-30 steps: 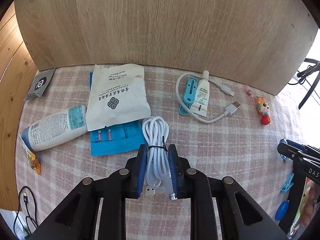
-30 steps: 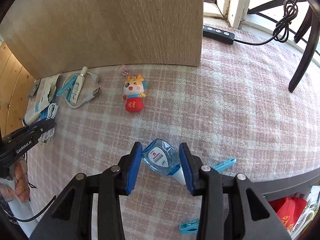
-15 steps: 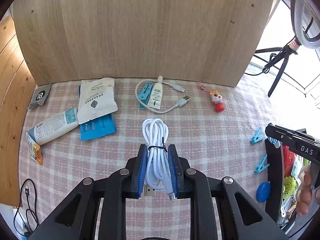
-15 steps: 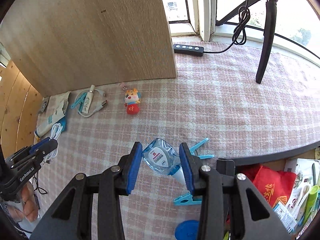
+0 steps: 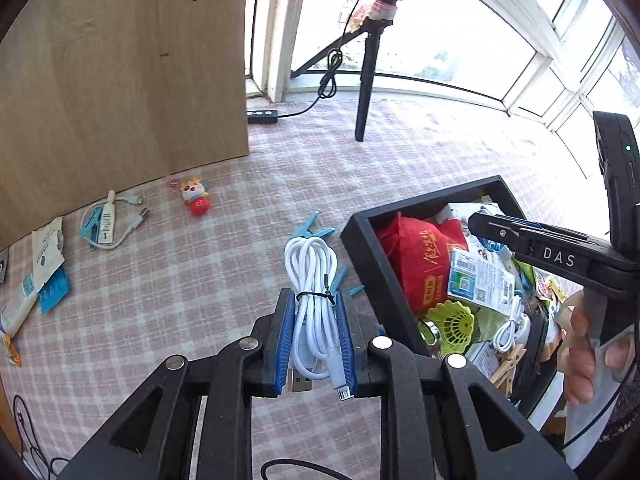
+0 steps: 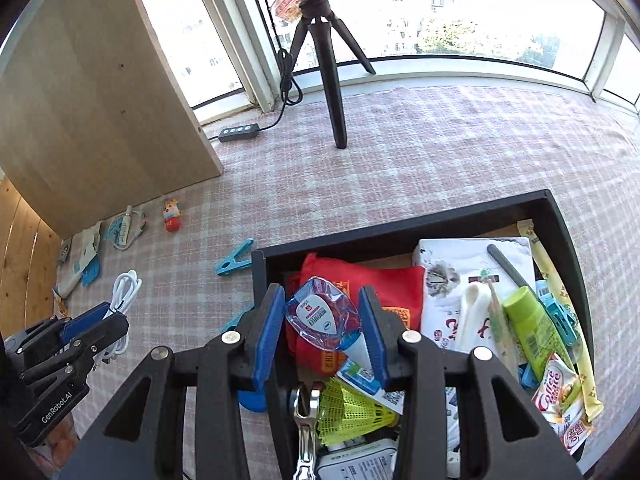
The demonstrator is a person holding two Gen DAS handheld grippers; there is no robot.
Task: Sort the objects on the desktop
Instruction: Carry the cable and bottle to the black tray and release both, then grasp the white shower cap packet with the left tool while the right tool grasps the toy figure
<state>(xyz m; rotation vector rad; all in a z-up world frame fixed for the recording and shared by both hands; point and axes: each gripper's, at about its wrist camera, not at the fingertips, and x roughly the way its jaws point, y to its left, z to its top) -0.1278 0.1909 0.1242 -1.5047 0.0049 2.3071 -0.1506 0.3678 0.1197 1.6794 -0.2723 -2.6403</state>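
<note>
My left gripper [image 5: 314, 340] is shut on a bundled white USB cable [image 5: 310, 276] and holds it above the pink checked cloth, just left of a black bin [image 5: 370, 256]. My right gripper [image 6: 322, 334] is shut on a clear blue packet [image 6: 322, 318] and holds it over the bin [image 6: 400, 230], above a red bag [image 6: 376, 280]. The left gripper also shows in the right wrist view [image 6: 86, 322], and the right gripper in the left wrist view [image 5: 486, 226].
The bin holds several items: a yellow shuttlecock [image 5: 452, 324], a green tube [image 6: 528, 320], sachets. On the cloth lie blue clothes pegs [image 5: 310, 232], a red toy figure [image 5: 196, 198], a small tube on a cable [image 5: 106, 222] and packets [image 5: 46, 248]. A wooden board [image 5: 120, 60] and a tripod [image 5: 366, 80] stand behind.
Both grippers have swung right from the table's left side to the black bin, carrying the cable and the packet. The right one is over the bin now.
</note>
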